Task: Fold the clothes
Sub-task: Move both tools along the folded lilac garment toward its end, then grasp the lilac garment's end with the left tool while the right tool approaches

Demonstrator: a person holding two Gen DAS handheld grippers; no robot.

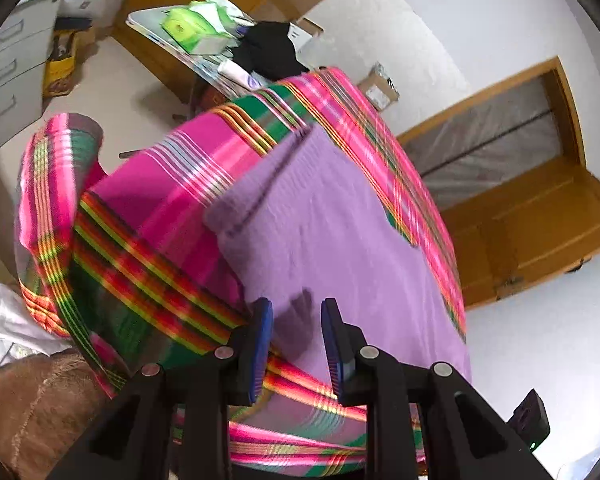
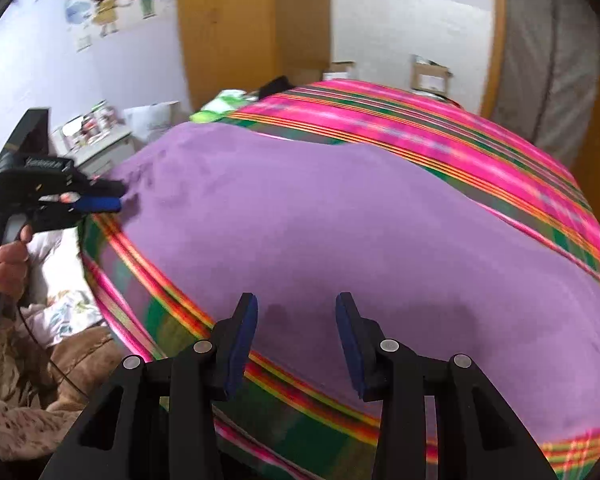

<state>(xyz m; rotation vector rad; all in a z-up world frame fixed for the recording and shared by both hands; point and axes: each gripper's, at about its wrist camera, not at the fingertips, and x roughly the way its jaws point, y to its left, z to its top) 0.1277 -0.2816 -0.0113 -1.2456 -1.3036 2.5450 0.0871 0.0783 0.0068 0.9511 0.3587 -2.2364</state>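
A striped blanket [image 1: 172, 184], a white drawer cabinet [image 1: 8, 76], a cartoon wall sticker [image 2: 116, 0].

We see the purple cloth [image 2: 340, 220] run off the right edge in the right wrist view, and the striped blanket [image 1: 152, 200] smears with motion blur. On the far worktop [image 1: 148, 28] the clutter is too blurred to name — the black heap [image 1: 268, 52] included.

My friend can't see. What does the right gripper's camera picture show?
A purple cloth lies spread on a pink striped blanket. The right gripper hovers open over its near edge, while the left gripper is at its far left corner.
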